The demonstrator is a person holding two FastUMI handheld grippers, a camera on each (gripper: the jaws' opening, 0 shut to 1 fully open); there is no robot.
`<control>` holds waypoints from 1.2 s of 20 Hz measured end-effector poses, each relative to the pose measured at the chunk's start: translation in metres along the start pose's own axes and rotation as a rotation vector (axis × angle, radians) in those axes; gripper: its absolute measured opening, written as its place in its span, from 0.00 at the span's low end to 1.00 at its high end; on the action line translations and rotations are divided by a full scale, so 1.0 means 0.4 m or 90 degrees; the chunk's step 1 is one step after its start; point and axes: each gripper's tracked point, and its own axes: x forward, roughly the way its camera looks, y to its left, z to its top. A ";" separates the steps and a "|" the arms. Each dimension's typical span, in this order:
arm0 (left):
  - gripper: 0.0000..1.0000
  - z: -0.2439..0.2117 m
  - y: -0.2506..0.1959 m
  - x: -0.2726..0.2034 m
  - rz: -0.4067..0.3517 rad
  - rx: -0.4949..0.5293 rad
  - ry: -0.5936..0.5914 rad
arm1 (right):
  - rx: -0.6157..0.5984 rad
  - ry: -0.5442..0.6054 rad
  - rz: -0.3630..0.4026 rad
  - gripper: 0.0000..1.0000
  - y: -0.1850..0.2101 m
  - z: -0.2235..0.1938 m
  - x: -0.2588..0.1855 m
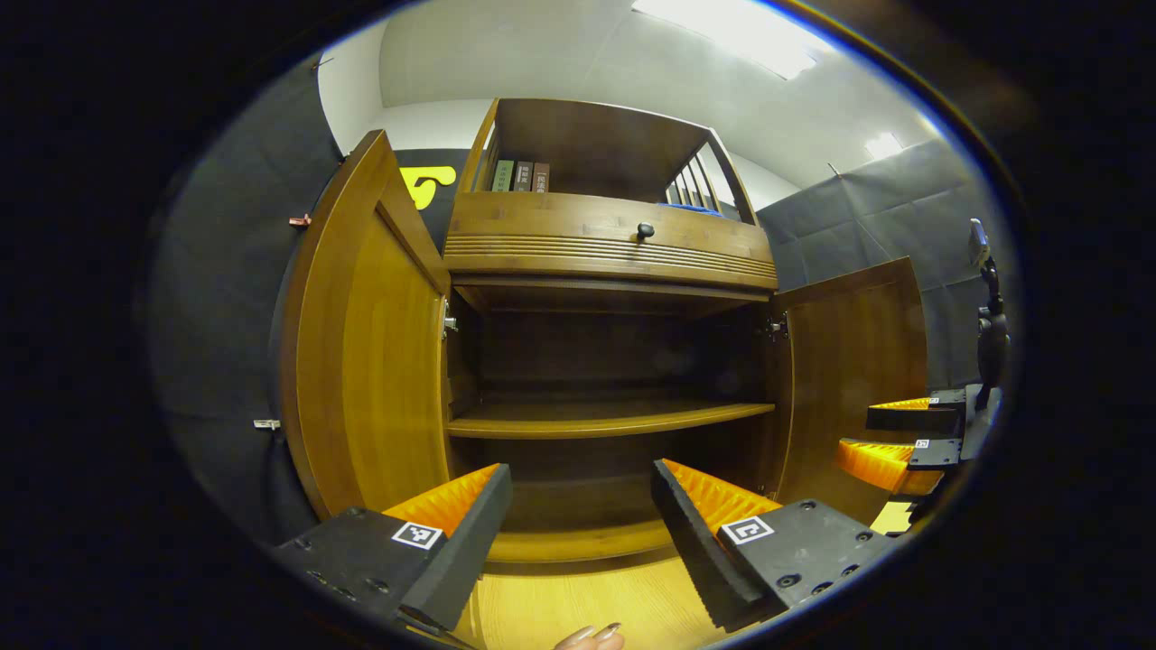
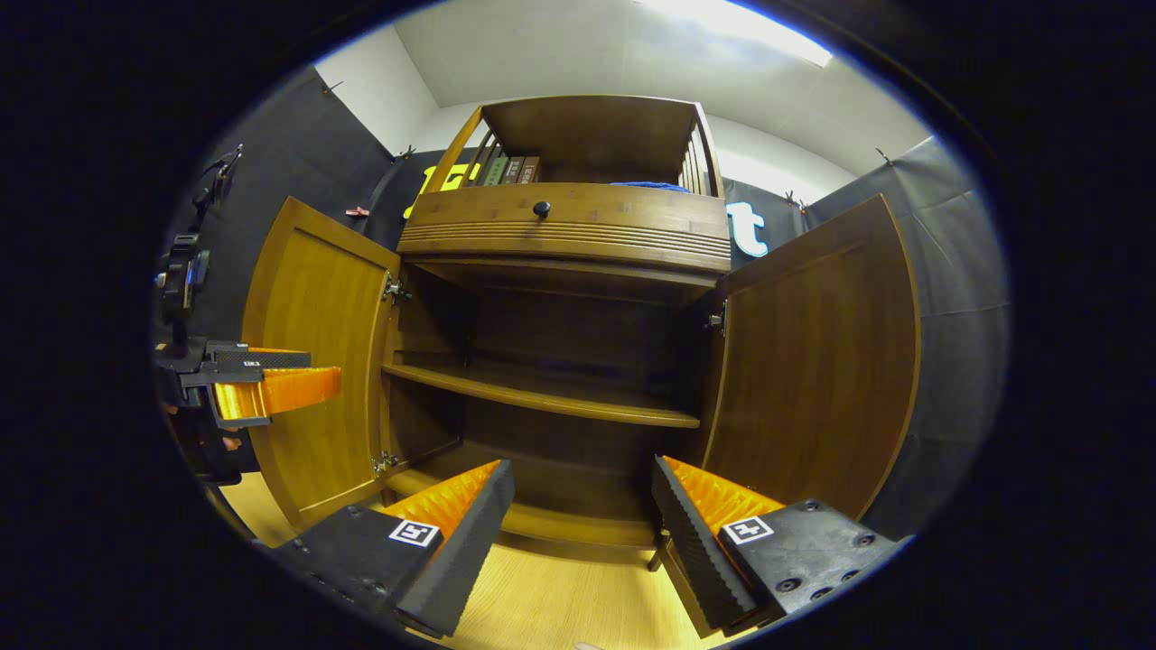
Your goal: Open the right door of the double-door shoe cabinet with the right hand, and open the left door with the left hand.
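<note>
- The left door (image 1: pixel 361 343) of the brown wooden double-door shoe cabinet (image 2: pixel 564 235) stands swung wide to the left, its amber inner panel facing into the room. It looks like a stiff, fairly light framed board on metal hinges (image 2: pixel 391 289); I judge it would swing freely — best taken at the free vertical edge, far from the hinges, where the least force turns it.
- The left hand-held gripper (image 1: pixel 578 506) hangs low in front of the cabinet's open middle, fingers spread wide with nothing between them, aimed at the bare wooden shelf (image 1: pixel 605 417). In the right gripper view it shows at the far left (image 2: pixel 271 384), just beside the left door's outer edge but not touching it as far as I can tell.
- Above the opening sits a ribbed drawer front with a small black round knob (image 2: pixel 541 209).
- The right hand-held gripper (image 2: pixel 582 506) is likewise low and centred, jaws wide and empty, pointing into the cabinet's lower compartment above the pale wooden floor (image 2: pixel 560 605).
- The right door (image 2: pixel 813 361), darker brown, is also open wide — rigid, smooth-faced, probably slippery on the flat panel, so its edge is the place to grip.
</note>
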 end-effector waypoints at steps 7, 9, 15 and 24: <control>0.99 -0.005 0.003 0.007 -0.001 -0.002 0.002 | 0.009 0.003 0.002 0.96 0.000 -0.001 0.006; 0.96 -0.006 0.003 0.007 -0.002 0.001 0.002 | 0.012 0.001 0.005 0.98 0.004 0.003 0.006; 0.99 -0.008 -0.002 0.010 -0.005 0.006 -0.001 | 0.026 -0.003 0.011 0.98 0.006 0.013 0.012; 0.96 -0.012 -0.008 0.019 -0.011 0.007 -0.002 | 0.036 -0.003 0.020 0.98 0.013 0.020 0.016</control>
